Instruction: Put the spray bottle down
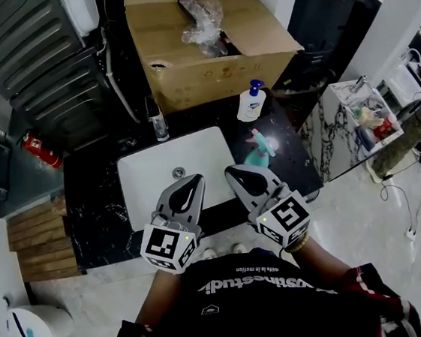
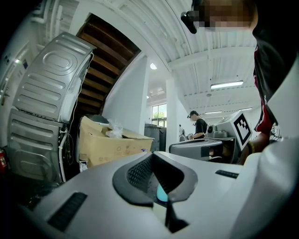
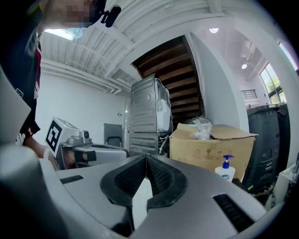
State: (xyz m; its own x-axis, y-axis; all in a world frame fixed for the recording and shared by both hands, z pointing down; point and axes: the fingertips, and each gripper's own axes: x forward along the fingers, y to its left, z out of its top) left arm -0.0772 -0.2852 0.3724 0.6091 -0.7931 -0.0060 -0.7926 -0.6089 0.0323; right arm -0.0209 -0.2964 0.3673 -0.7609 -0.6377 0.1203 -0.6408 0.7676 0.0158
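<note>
On the black counter (image 1: 98, 207), just right of the white sink (image 1: 159, 181): teal spray bottle (image 1: 259, 148), pink nozzle end toward the soap pump bottle (image 1: 251, 103) behind it. Resting on the stone, free of both claws; upright or lying on its side, cannot tell from above. Left gripper (image 1: 197, 179) over the sink's near edge, jaws together at the tips, nothing pinched. A teal speck shows through the slit behind its tips in the left gripper view, probably the bottle seen beyond, not held. Right gripper (image 1: 231, 171) just beside the left one, ribbed pads pressed flat on each other, empty; its nose is near the bottle but apart from it. Cardboard box (image 1: 184, 69) with crumpled plastic at the back, faucet (image 1: 159, 124) at the sink's far rim. Judgement: the put-down looks done, only a clear retreat left. Risks from here: right claw is the nearer one, and a sideways swing while pulling back could clip the bottle and send it toward the counter's right edge or into the soap bottle. If the bottle is in fact on its side, its round body may roll on the smooth stone, toward the basin or off the counter. A knock on the trigger could also squirt liquid over the counter.
</note>
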